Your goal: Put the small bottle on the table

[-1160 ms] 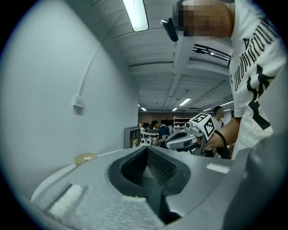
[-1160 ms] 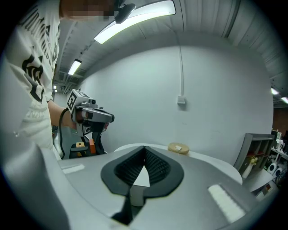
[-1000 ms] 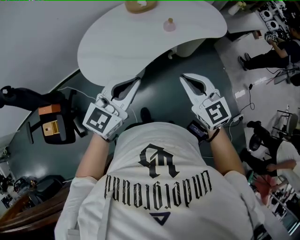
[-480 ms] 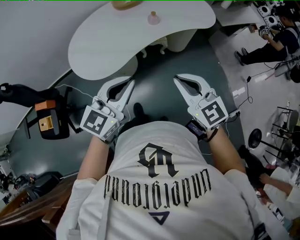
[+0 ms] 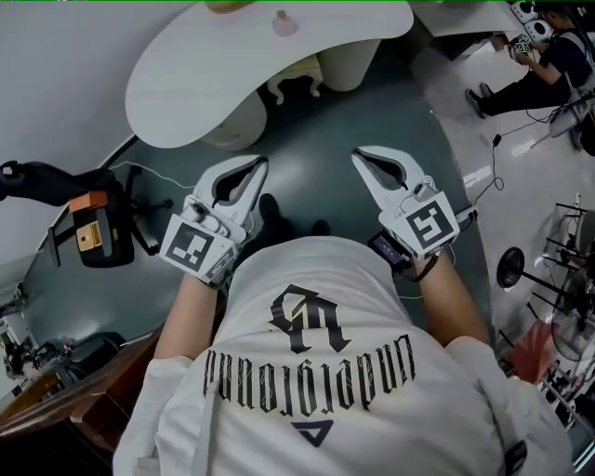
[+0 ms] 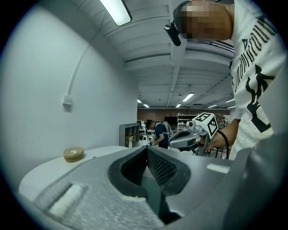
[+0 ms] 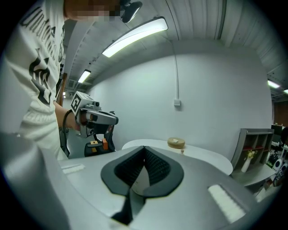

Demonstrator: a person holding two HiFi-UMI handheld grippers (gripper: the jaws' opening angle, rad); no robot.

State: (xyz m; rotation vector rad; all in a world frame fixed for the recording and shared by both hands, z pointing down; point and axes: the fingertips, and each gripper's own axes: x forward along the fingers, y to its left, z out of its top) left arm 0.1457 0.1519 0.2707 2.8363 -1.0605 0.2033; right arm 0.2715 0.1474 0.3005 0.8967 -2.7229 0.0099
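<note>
The small pinkish bottle (image 5: 284,23) stands on the white curved table (image 5: 186,84), far ahead of both grippers; in the right gripper view the bottle (image 7: 182,151) is a tiny shape on the tabletop. My left gripper (image 5: 259,165) and my right gripper (image 5: 359,154) are held side by side over the dark floor, short of the table's edge. Both pairs of jaws are shut, tips touching, with nothing between them. Each gripper view shows the other gripper: the right gripper (image 6: 172,139) and the left gripper (image 7: 115,119).
A round tan object (image 7: 176,143) lies on the table near the bottle. The table's pale pedestals (image 5: 237,125) stand below its edge. A black chair with an orange device (image 5: 93,232) is at the left. A seated person (image 5: 548,56) and stands fill the right.
The table and bottle have slid toward the top of the head view, and a wider strip of floor now separates them from both grippers. Both jaws stayed shut.
</note>
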